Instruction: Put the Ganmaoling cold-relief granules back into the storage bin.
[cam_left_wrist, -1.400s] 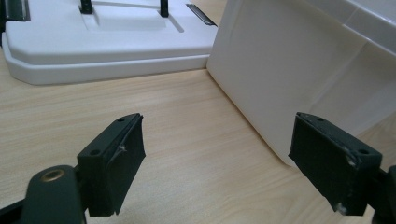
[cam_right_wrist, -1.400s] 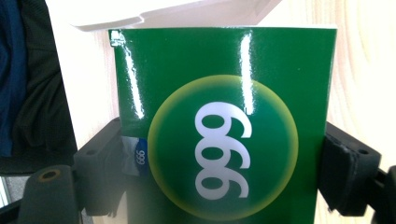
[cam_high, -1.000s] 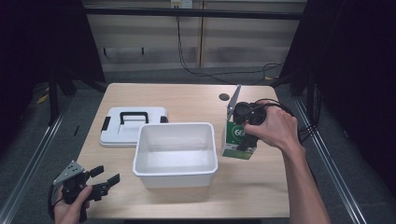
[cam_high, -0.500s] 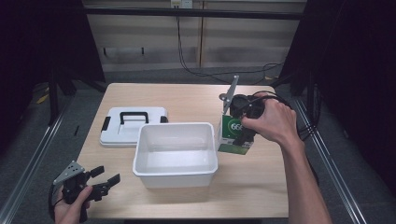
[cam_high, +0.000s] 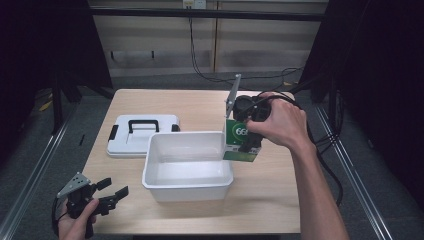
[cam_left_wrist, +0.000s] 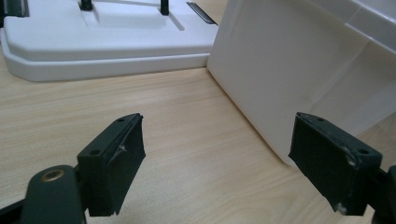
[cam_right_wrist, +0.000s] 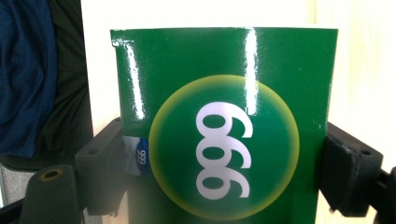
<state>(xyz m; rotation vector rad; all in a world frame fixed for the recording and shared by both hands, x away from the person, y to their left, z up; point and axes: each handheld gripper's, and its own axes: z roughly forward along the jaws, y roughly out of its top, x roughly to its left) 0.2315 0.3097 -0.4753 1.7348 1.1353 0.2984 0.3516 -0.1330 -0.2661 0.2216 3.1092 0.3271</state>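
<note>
Right gripper (cam_high: 248, 143), held in the person's right hand (cam_high: 278, 124), squeezes a green box (cam_high: 239, 141) between its two black jaws. In the right gripper view the green box (cam_right_wrist: 224, 121) has a round yellow-edged spot with white numbers on it. From the high view, the box hangs over the right end of the white tub (cam_high: 188, 167), at its rim. Left gripper (cam_high: 107, 196) sits low near the table's (cam_high: 265, 195) front left corner, its jaws wide apart with nothing between them. A white lid (cam_high: 142, 135) with a black handle lies flat just behind the tub.
</note>
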